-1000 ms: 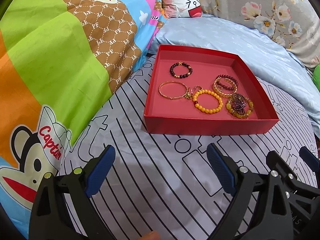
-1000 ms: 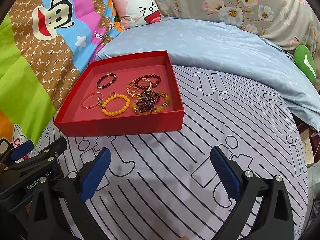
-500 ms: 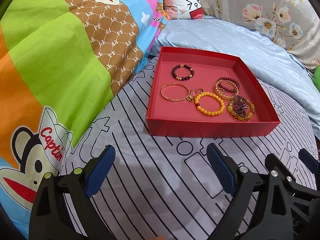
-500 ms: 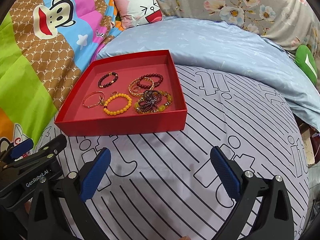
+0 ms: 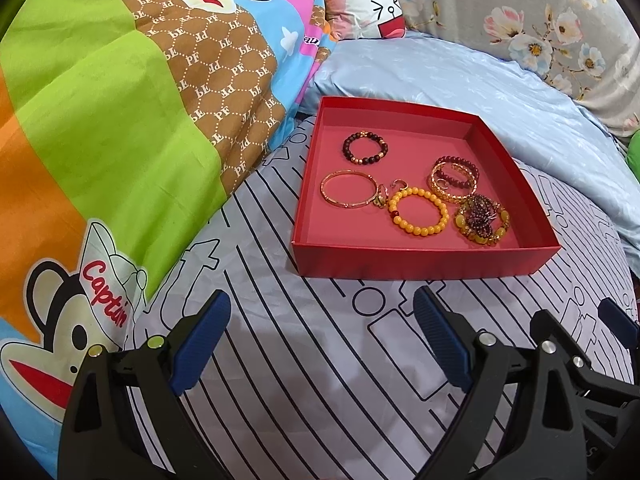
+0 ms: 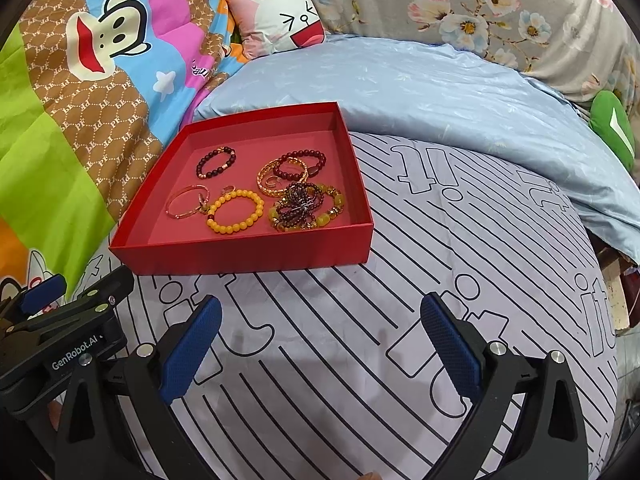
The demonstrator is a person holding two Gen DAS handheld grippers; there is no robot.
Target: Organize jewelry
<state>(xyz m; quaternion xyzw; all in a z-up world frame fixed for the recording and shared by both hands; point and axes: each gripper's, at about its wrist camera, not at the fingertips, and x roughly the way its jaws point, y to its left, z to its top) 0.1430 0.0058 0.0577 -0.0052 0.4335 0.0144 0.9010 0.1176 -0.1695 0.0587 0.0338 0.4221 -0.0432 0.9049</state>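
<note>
- Red tray [image 5: 424, 262] sat on the striped sheet [image 5: 304, 360] of the bed, open-topped, with all the jewelry inside it.
- Dark bead bracelet [image 5: 363, 147] lay alone toward the tray's far-left corner, apart from the rest.
- Gold bangle [image 5: 349, 189] lay near the tray's left wall; a small clasp-like piece touched its right edge, type unclear.
- Yellow bead bracelet [image 5: 417, 211] lay in the tray's near-middle, just beside the bangle.
- Gold chain coil with a dark red bead bracelet on it [image 5: 453, 179] lay right of tray centre.
- Tangled cluster of purple and amber beads [image 5: 483, 218] lay near the tray's near-right corner, touching or overlapping the coil's edge; cannot tell which.
- Same layout in the right wrist view: tray [image 6: 240, 250], yellow bracelet [image 6: 235, 211], tangled cluster [image 6: 306, 207].
- Left hand-held gripper [image 5: 322, 340] hung over the sheet, on the near side of the tray, fingers spread wide, nothing between them.
- Right hand-held gripper [image 6: 320, 344] was also on the tray's near side, toward its right end, fingers spread wide, empty.
- Cartoon monkey quilt [image 5: 120, 140] lay left of the tray; light blue blanket [image 5: 460, 80] behind it; bunny cushion [image 5: 368, 4] and floral fabric [image 5: 540, 20] farther back.
</note>
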